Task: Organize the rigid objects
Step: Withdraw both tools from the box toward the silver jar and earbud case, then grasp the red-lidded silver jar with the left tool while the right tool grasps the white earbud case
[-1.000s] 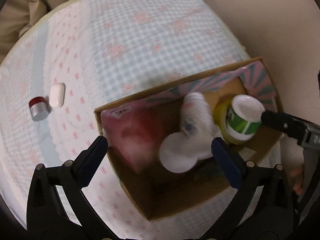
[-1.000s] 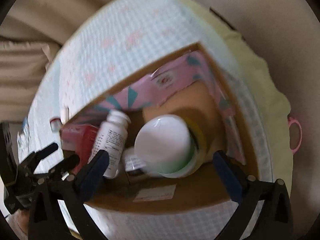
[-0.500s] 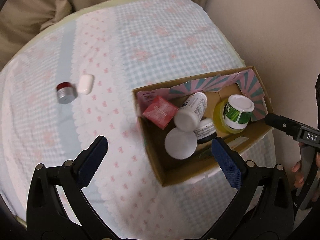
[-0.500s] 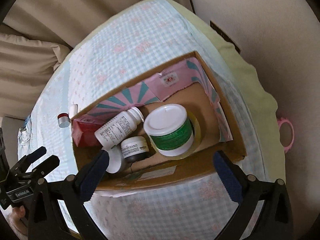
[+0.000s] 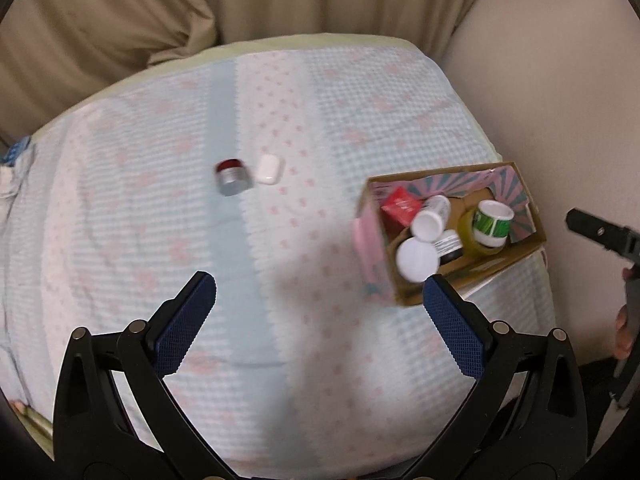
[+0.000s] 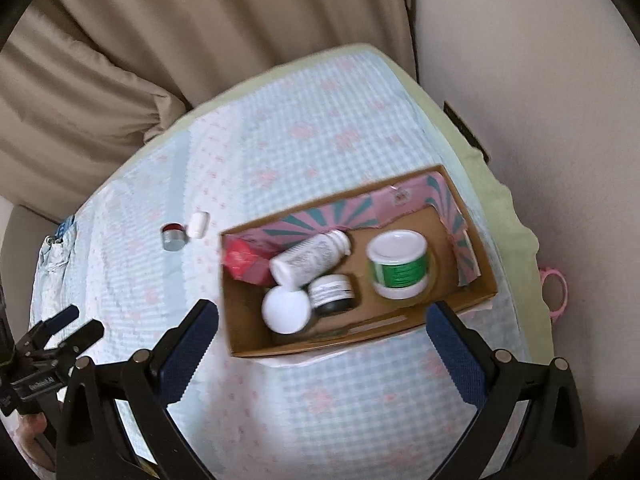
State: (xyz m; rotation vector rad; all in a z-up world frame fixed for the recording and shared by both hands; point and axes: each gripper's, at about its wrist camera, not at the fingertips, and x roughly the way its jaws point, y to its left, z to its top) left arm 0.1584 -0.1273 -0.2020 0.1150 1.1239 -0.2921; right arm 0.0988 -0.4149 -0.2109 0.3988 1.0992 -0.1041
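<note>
A cardboard box (image 6: 482, 286) with a pink lining sits on the checked cloth at the table's right edge; it also shows in the left wrist view (image 5: 532, 246). Inside lie a red packet (image 6: 244, 264), a white bottle (image 6: 310, 256), a small dark jar (image 6: 332, 294), a white-lidded jar (image 6: 286, 310) and a green-labelled tub (image 6: 398, 264) on a yellow tape roll. A red-topped silver jar (image 5: 232, 178) and a white case (image 5: 269, 169) lie on the cloth left of the box. My left gripper (image 5: 318, 304) is open and empty above the cloth. My right gripper (image 6: 322, 334) is open and empty above the box's near side.
Beige curtains (image 5: 120, 20) hang behind the table and a beige wall (image 6: 540, 80) runs along the right. A pink ring (image 6: 554, 290) lies past the table's right edge. Blue denim fabric (image 6: 60, 236) sits at the left edge.
Both grippers have pulled back and up from the box, so the whole table now shows. The left gripper has shifted left, away from the box. Both stay open.
</note>
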